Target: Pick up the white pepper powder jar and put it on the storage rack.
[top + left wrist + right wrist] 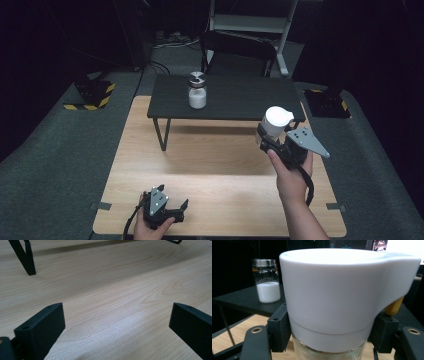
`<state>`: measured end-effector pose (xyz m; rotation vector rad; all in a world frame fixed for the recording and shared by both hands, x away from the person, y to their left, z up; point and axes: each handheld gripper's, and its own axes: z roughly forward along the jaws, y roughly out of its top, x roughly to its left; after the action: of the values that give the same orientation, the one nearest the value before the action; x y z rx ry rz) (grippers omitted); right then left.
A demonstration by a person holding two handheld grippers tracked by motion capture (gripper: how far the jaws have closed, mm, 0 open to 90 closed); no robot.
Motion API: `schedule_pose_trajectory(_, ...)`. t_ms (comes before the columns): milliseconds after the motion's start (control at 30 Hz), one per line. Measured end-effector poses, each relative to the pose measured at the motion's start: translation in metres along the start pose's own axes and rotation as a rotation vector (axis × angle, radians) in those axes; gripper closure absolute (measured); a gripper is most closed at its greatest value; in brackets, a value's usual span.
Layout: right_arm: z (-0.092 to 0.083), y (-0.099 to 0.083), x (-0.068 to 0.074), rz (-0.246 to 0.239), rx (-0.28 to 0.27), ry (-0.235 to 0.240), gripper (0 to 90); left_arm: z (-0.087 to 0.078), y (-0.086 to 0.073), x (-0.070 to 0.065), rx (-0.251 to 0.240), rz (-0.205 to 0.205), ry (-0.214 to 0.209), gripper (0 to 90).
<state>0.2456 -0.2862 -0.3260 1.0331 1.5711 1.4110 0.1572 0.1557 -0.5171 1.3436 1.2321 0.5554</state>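
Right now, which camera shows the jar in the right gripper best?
The right gripper view: the jar looms close, white lid above a glass body, clamped between both jaws. The high view shows it small, above the right gripper. The left gripper view looks at the wooden table.

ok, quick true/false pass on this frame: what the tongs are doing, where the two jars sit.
1. The right tongs are shut on the white-lidded jar. True.
2. That jar stands on the wooden table. False: it is held up in the air, off the wood.
3. The left tongs grip a jar. False: their jaws stand open with nothing between them, low over the wooden table.
4. The metal-lidded jar with white contents stands on the small black table. True.
5. The metal-lidded jar lies on its side. False: it stands upright.
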Motion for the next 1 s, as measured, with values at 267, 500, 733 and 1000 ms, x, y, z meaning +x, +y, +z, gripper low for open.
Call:
schedule_pose_trajectory(267, 0.013, 0.011, -0.002, 0.009, 0.000, -0.014, 30.9, 0.000, 0.001, 0.001, 0.003, -0.003, -0.001, 0.8)
schedule_pose_trajectory(500, 0.026, 0.017, -0.003, 0.019, 0.012, -0.029, 31.0, 0.000, 0.001, 0.001, 0.003, -0.002, -0.003, 0.8)
schedule_pose_trajectory(733, 0.043, 0.025, -0.004, 0.016, 0.017, -0.045, 30.9, -0.001, 0.000, 0.002, 0.000, -0.003, -0.006, 0.8)
schedule_pose_trajectory(1000, 0.067, 0.033, -0.004, 0.012, 0.036, -0.071, 31.0, -0.001, 0.000, 0.004, -0.006, -0.031, -0.011, 0.8)
